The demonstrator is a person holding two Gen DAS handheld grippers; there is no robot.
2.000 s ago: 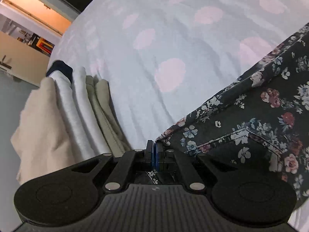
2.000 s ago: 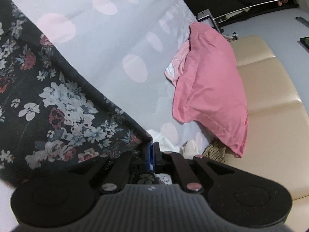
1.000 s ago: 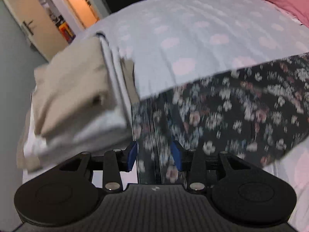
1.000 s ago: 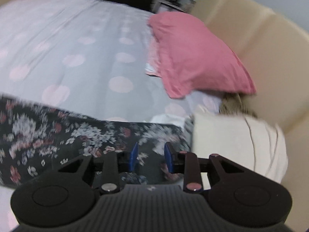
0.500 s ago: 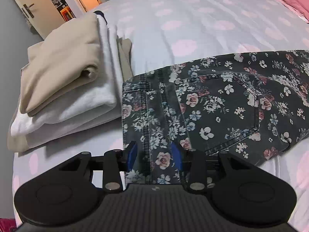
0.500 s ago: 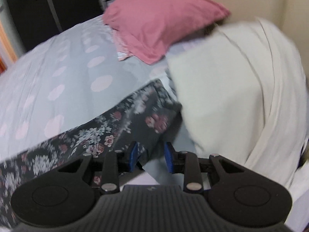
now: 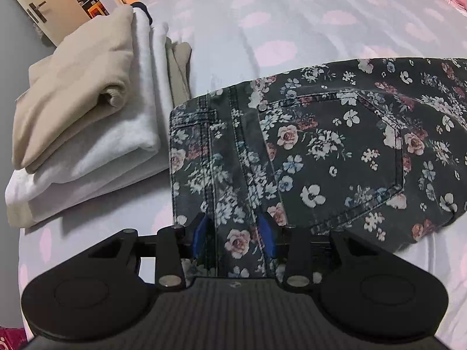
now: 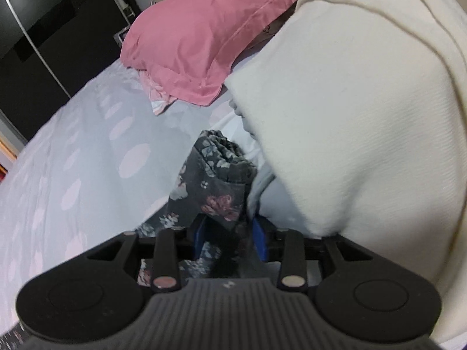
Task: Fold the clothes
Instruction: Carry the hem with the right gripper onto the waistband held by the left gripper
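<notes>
Both claws stand part-open with nothing pinched: the left gripper (image 7: 233,234) hangs over the waistband end of the floral trousers (image 7: 335,151), its blue pads apart with cloth lying loose between and below them, and the right gripper (image 8: 229,233) straddles the bunched hem end of the same garment (image 8: 216,180) without pressing on it. The trousers lie flat on the spotted bedsheet (image 7: 262,14) near the bed's front edge, their long axis running sideways from one claw to the other, waistband towards the left hand and legs towards the right. Each hand is therefore nearest its own end, and a next fold would most likely bring one end over to the other along that axis (a judgement, not something shown). The left wrist view shows the back pocket, the belt loops and a stack of folded clothes (image 7: 87,116) just beside the waistband, towards the bed's left edge; none of that appears from the right. The right wrist view alone shows a cream garment (image 8: 364,116) heaped right against the hem and a pink pillow (image 8: 204,38) beyond it. That heap crowds the right claw and could get caught in a grasp.
</notes>
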